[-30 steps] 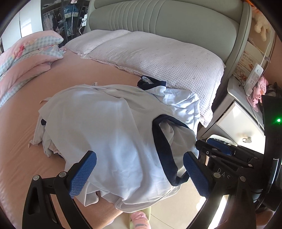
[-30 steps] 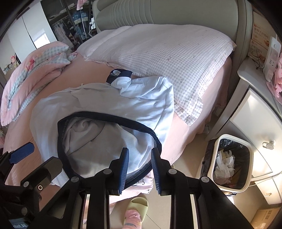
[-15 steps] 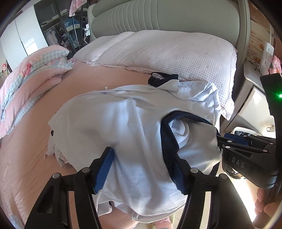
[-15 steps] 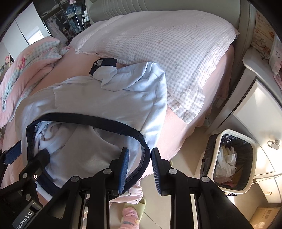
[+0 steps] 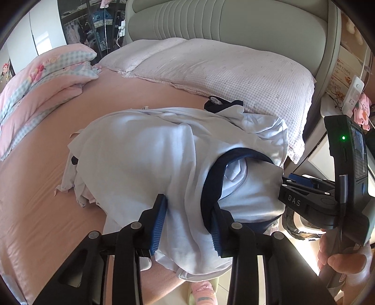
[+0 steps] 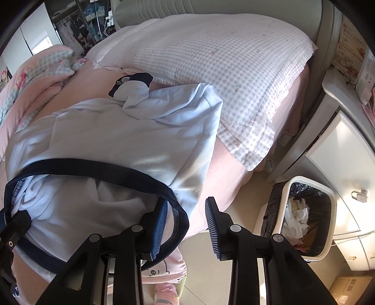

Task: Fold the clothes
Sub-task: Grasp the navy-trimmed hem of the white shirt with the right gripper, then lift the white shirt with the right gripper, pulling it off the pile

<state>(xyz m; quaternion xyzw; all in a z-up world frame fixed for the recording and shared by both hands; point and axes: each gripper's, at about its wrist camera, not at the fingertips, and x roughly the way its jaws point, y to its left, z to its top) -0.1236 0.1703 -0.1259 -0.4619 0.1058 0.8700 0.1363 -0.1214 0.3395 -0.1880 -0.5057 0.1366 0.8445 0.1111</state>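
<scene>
Left wrist view: bed (image 5: 46, 187) with a pink sheet fills the frame, its grey-green padded headboard (image 5: 211, 21) at 12 o'clock. Two checked pillows (image 5: 222, 68) lie against the headboard from 11 to 2 o'clock. A folded pink quilt (image 5: 42, 79) sits at 9 to 10 o'clock. Dark wardrobe shelving (image 5: 79, 21) stands at 11 o'clock. A white bedside cabinet (image 6: 339, 150) stands at 3 o'clock in the right wrist view, with a white waste bin (image 6: 304, 248) lined in black at 4 o'clock on the tiled floor.

Task item: a pale blue garment with navy trim (image 5: 145, 159) lies heaped at centre of the bed, draped toward the near edge at 6 o'clock; a navy patch of it touches the pillow edge at 1 o'clock.

Left gripper (image 5: 187, 225): jaws closed partway, with a thick fold of the garment bunched between the blue pads (image 5: 159, 223); the navy band runs past the right-hand pad.

Right gripper (image 6: 186, 227): jaws stand apart. The left-hand pad touches the navy hem at 7 o'clock; the right-hand pad hangs free over the bed edge and floor. Nothing is clamped.

A pink slipper (image 6: 166, 293) shows at 6 o'clock on the floor.
</scene>
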